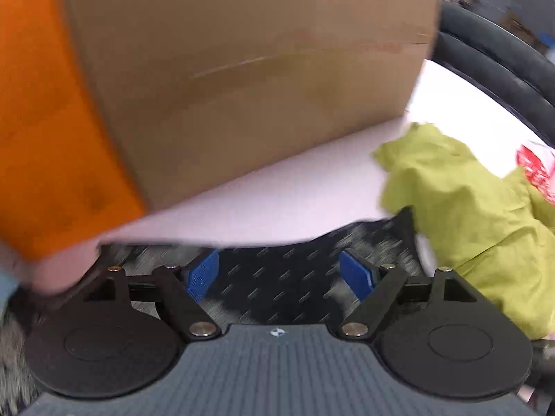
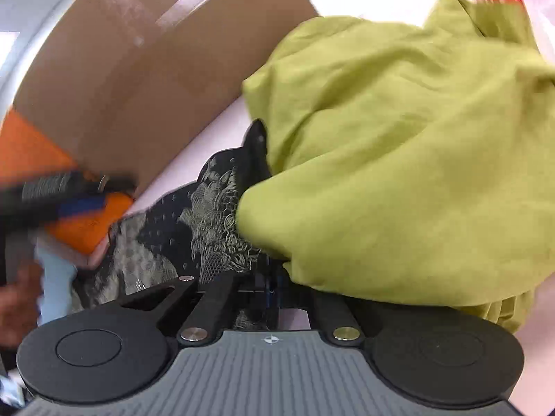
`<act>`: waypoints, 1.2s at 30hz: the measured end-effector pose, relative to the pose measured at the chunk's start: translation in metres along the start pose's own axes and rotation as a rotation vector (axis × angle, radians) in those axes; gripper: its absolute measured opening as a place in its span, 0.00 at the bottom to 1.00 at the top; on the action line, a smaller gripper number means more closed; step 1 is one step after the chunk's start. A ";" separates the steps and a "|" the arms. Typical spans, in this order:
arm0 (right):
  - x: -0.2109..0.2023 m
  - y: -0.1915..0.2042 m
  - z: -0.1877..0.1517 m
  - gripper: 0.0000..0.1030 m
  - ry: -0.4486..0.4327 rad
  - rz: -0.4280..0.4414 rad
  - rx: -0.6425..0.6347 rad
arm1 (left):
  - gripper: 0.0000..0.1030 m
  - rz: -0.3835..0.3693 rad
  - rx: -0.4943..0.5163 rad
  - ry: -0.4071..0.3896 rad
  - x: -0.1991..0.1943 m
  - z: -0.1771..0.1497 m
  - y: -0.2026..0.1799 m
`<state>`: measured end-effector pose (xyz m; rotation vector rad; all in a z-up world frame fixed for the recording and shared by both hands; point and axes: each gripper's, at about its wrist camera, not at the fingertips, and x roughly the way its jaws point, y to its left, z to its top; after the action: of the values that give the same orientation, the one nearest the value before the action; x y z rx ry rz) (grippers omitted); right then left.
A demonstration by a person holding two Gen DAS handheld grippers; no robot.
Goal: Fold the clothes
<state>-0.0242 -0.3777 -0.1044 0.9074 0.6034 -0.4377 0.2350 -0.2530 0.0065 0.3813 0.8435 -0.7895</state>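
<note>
White bench carrying brown cardboard box, black patterned garment lying half under crumpled lime-green cloth. Right tongs pinching together on black garment's edge; left tongs hovering apart above it. Advice: grip opposite edge, lift evenly.

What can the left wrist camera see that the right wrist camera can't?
Only the left wrist view shows the black chair behind the table and the left gripper with its blue pads spread open over the dark patterned garment.

Only the right wrist view shows the right gripper closed at the garment's edge, and a hand.

Both show the cardboard box, its orange side, the green cloth, the white table and something red.
</note>
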 end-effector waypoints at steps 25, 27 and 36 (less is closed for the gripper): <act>-0.147 0.069 -0.122 0.55 -0.076 0.023 -0.386 | 0.75 0.105 0.318 -0.189 -0.069 -0.096 0.038; -0.187 0.042 -0.136 0.58 -0.127 -0.076 -0.368 | 0.74 0.096 0.462 -0.248 -0.059 -0.097 0.001; -0.258 -0.028 -0.193 0.73 -0.182 -0.216 -0.101 | 0.72 0.064 0.637 -0.202 -0.006 -0.110 -0.067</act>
<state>-0.2921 -0.2073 -0.0441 0.6996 0.5531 -0.6707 0.1251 -0.2298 -0.0577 0.8706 0.3712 -1.0105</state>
